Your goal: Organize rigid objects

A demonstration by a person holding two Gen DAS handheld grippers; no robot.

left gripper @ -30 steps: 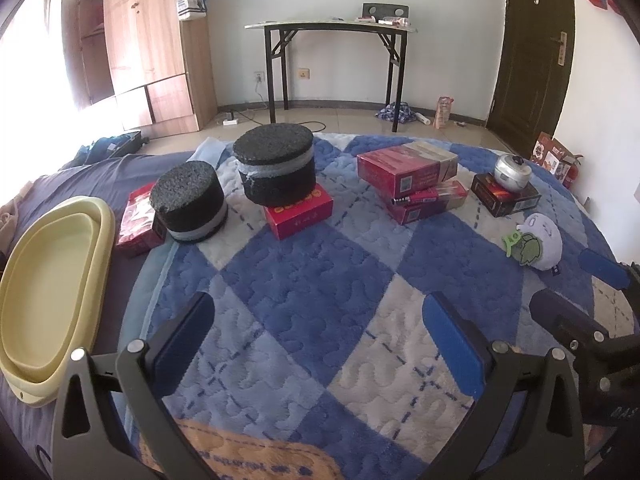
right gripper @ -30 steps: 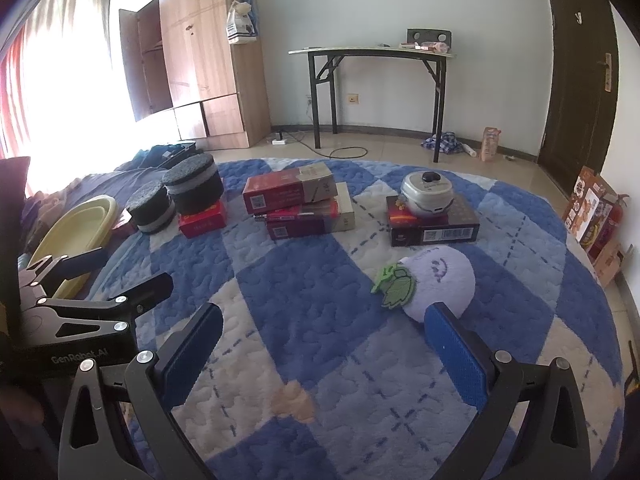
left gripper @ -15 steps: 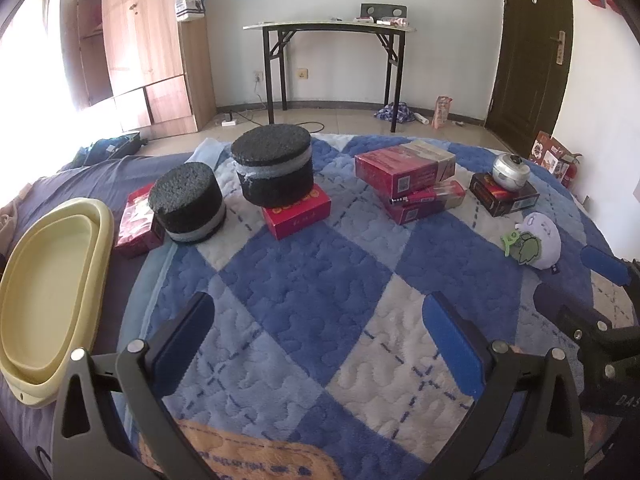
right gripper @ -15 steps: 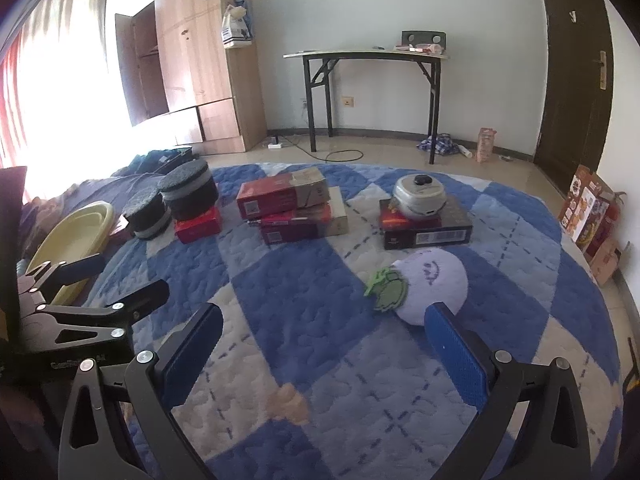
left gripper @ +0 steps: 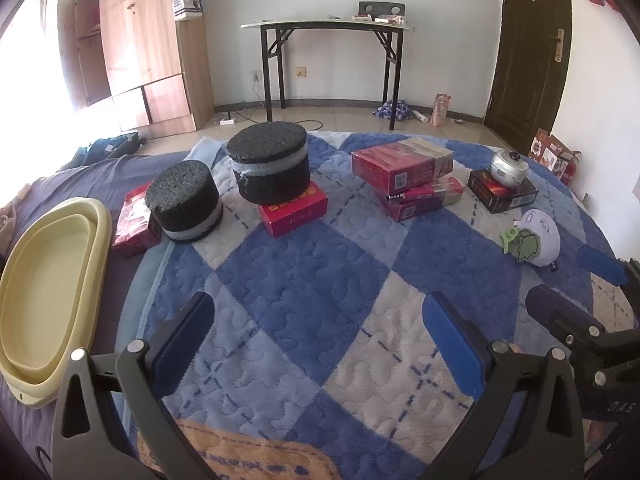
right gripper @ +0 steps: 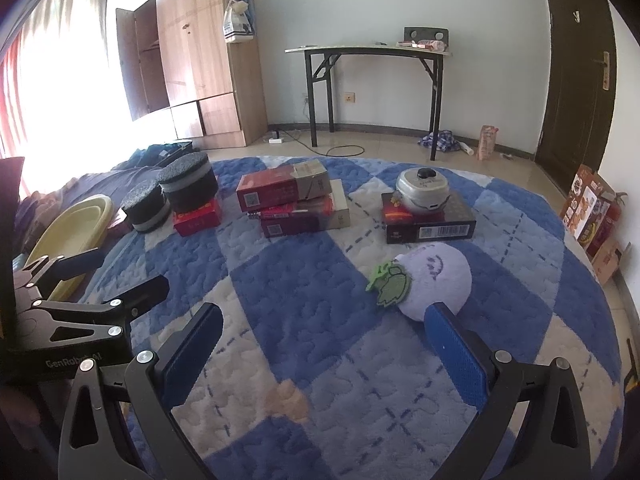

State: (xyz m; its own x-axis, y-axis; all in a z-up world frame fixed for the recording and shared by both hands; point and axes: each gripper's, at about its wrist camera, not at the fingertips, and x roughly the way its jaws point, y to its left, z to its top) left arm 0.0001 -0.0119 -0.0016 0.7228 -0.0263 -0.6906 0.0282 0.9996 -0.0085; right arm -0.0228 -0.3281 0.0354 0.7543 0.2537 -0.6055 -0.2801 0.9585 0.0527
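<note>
On the blue patchwork blanket point(left gripper: 320, 280) lie two black foam cylinders point(left gripper: 184, 208) point(left gripper: 274, 168), the farther one on a small red box point(left gripper: 294, 210). Two stacked red boxes point(left gripper: 404, 168) point(right gripper: 286, 190) sit mid-blanket. A silver pot point(left gripper: 509, 166) point(right gripper: 422, 190) rests on a dark box point(right gripper: 428, 222). A white plush toy point(left gripper: 538, 236) point(right gripper: 436, 280) lies nearer. My left gripper point(left gripper: 320, 344) is open and empty above the blanket's near part. My right gripper point(right gripper: 320, 348) is open and empty, its right finger just in front of the plush.
A yellow oval tub point(left gripper: 44, 288) sits at the blanket's left edge beside a red packet point(left gripper: 134, 220). Beyond the blanket are a wooden wardrobe point(left gripper: 132, 52), a black-legged table point(left gripper: 332, 28), a dark door point(left gripper: 532, 40) and cartons point(right gripper: 592, 212) on the floor.
Both grippers have drifted slightly back and up; the objects look a little farther away. Both stay open and nothing on the blanket has moved.
</note>
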